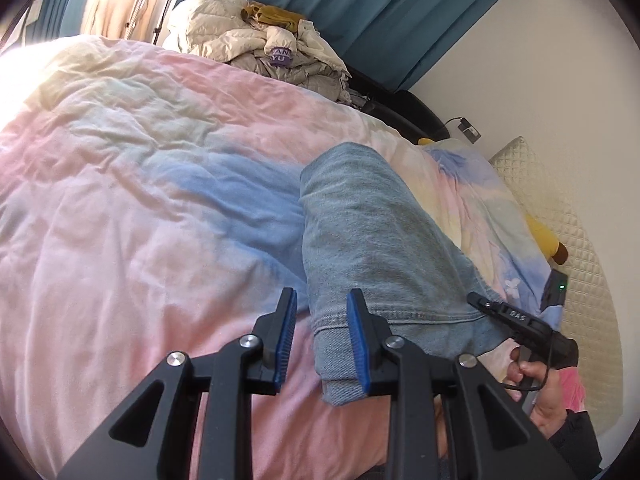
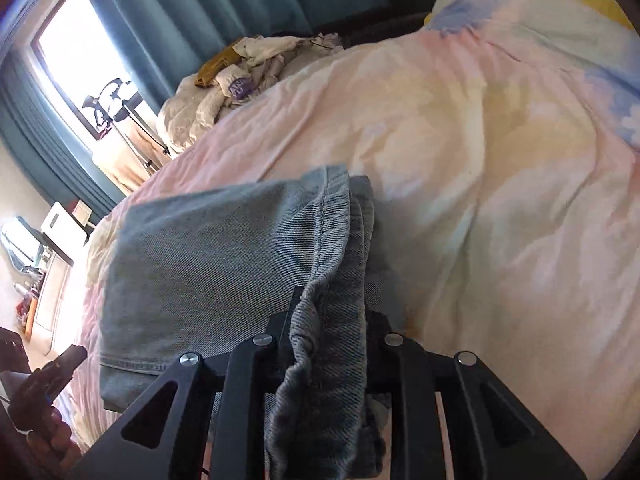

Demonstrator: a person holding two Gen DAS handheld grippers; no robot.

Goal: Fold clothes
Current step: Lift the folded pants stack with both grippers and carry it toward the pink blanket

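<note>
Light blue denim jeans (image 1: 368,240) lie folded on a pastel tie-dye duvet (image 1: 140,208). My left gripper (image 1: 322,312) is open, its blue pads either side of the jeans' near left corner, holding nothing. My right gripper (image 2: 326,320) is shut on a bunched edge of the jeans (image 2: 224,264), with the denim hanging down between the fingers. The right gripper also shows in the left wrist view (image 1: 516,320) at the jeans' right edge, held by a hand.
A heap of cream padded jackets (image 1: 256,40) with a mustard garment sits at the far side of the bed. Teal curtains (image 1: 400,8) hang behind. A quilted white headboard (image 1: 568,240) and a yellow plush toy (image 1: 548,240) are at the right.
</note>
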